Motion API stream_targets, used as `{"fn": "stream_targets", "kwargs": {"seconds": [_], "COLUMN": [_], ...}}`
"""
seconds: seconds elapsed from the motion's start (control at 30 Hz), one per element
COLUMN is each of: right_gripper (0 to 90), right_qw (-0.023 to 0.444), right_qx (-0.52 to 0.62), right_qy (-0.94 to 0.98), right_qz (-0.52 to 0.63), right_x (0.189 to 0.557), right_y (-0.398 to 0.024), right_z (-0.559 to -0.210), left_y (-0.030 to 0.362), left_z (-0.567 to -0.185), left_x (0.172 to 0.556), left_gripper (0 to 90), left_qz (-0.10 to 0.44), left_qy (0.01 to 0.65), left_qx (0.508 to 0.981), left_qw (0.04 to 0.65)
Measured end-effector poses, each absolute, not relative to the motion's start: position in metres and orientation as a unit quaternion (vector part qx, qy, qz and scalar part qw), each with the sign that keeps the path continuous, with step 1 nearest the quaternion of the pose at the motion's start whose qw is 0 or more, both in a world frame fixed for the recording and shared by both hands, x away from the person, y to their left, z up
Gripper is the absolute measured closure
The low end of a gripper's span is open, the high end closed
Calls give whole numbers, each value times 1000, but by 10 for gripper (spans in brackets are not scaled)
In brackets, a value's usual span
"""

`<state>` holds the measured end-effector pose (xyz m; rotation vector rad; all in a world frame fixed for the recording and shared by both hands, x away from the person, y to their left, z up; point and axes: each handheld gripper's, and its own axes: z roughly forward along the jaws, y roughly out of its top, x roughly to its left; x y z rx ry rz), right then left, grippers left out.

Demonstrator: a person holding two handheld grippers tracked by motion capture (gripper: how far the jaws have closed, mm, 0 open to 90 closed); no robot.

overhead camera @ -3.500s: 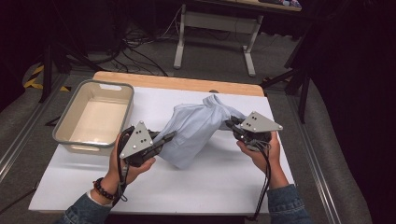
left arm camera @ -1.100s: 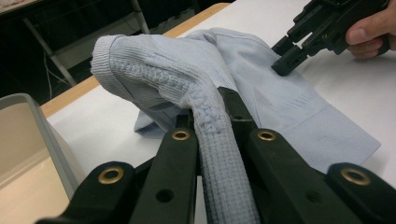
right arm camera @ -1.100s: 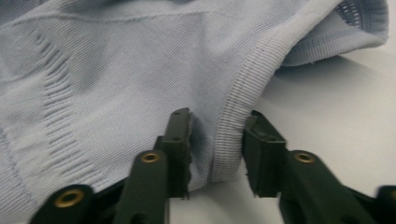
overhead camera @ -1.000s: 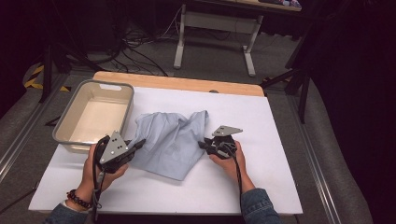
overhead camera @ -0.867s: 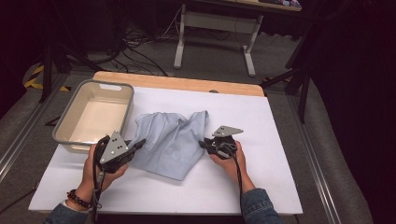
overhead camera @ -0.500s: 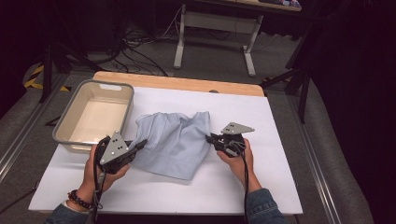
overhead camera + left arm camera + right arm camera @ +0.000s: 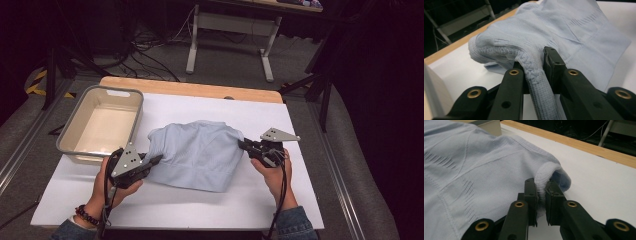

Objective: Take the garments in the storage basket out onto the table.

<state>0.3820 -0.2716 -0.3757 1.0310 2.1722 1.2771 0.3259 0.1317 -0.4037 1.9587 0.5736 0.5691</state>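
A light blue knit garment (image 7: 200, 152) lies stretched across the white table (image 7: 175, 205) between my two grippers. My left gripper (image 7: 157, 159) holds its left edge. In the left gripper view a seamed fold of the garment (image 7: 574, 32) runs between the jaws of my left gripper (image 7: 534, 60), which have just been opening a little while still pinching it. My right gripper (image 7: 241, 144) holds the right side. There the jaws of my right gripper (image 7: 541, 183), just closing, clamp the ribbed hem of the garment (image 7: 461, 170), lifted off the table.
A grey plastic bin (image 7: 75, 120) stands at the table's left, close to my left hand. A wooden strip (image 7: 200, 89) runs along the far edge. Beyond it are a desk frame (image 7: 230, 30) and cables on the floor.
My right gripper has moved up and to the right with the hem, pulling the garment wider and tauter. The left hand has stayed in place.
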Motion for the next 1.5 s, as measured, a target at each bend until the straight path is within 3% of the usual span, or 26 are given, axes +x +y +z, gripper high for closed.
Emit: {"fn": "stream_targets", "kwargs": {"seconds": [0.5, 0.67, 0.77, 0.87, 0.97, 1.07, 1.33, 1.5], "right_gripper": [797, 792, 788, 767, 750, 733, 517, 362], "right_qw": [193, 198, 204, 213, 218, 223, 216, 173], "right_qx": [391, 394, 394, 391, 387, 388, 386, 388], "right_qy": [800, 799, 801, 795, 794, 789, 785, 800], "right_qz": [413, 408, 402, 411, 415, 421, 433, 423], "right_x": [377, 376, 375, 373, 371, 370, 364, 364], "right_y": [-278, -281, -282, -283, -283, -284, -289, -290], "right_z": [-398, -403, -406, -406, -406, -405, -409, -423], "left_y": [119, 119, 122, 129, 140, 144, 134, 123], "left_z": [-435, -443, -445, -445, -444, -442, -447, -453], "left_x": [306, 304, 302, 301, 299, 300, 309, 318], "left_gripper": [755, 704, 630, 446, 357, 337, 308, 310], "left_qz": [183, 173, 171, 174, 184, 188, 196, 198], "left_qy": [228, 234, 243, 272, 291, 300, 287, 274], "left_qx": [842, 848, 847, 835, 823, 817, 829, 844], "left_qw": [452, 442, 442, 444, 451, 456, 439, 416]}}
